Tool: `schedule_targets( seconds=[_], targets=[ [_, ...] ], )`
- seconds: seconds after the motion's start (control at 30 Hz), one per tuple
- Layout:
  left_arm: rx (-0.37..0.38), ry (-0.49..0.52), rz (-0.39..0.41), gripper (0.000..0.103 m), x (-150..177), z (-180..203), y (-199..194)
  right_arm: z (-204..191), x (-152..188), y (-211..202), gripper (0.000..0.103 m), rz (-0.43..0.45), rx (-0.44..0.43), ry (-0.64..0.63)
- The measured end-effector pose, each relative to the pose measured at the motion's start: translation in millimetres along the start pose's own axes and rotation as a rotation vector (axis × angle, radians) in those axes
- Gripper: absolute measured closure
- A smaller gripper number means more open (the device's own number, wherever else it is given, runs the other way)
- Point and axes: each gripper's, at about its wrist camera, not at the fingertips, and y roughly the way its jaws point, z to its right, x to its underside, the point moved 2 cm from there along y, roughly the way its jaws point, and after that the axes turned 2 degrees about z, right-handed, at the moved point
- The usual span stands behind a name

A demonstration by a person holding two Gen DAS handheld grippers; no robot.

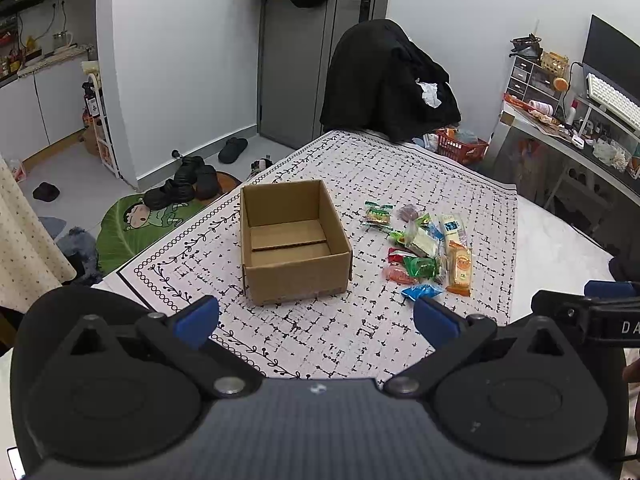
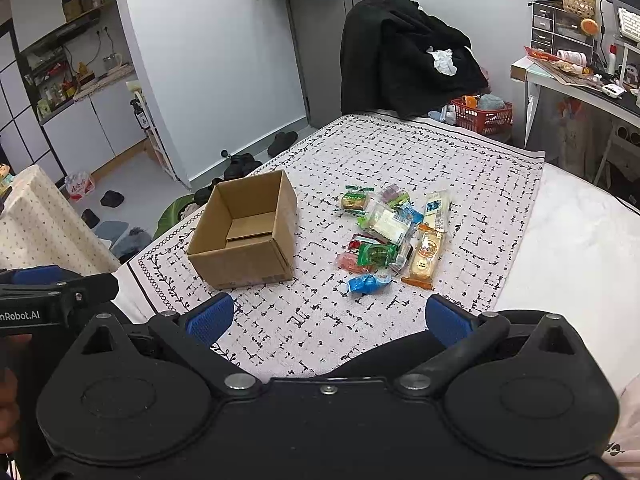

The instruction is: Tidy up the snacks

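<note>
Your left tongs [image 1: 316, 322] hover spread apart, nearer to you than the cardboard box [image 1: 294, 240], gripping nothing. The box sits open and empty on the patterned cloth [image 1: 320, 332]. Just right of the box lies the pile of wrapped snacks [image 1: 424, 250], a blue packet [image 2: 368, 283] at its near edge. Your right tongs [image 2: 329, 319] are spread too, hovering right of the box, short of the pile.
</note>
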Motion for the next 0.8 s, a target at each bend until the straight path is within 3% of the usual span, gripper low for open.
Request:
schedule_targets(
  seconds=[0.8],
  targets=[
    [0.000,-0.022,-0.002,0.000,-2.1,-4.5,2.7,6.0,-2.6,5.2,0.000,0.003,-0.007,0.014]
  ],
)
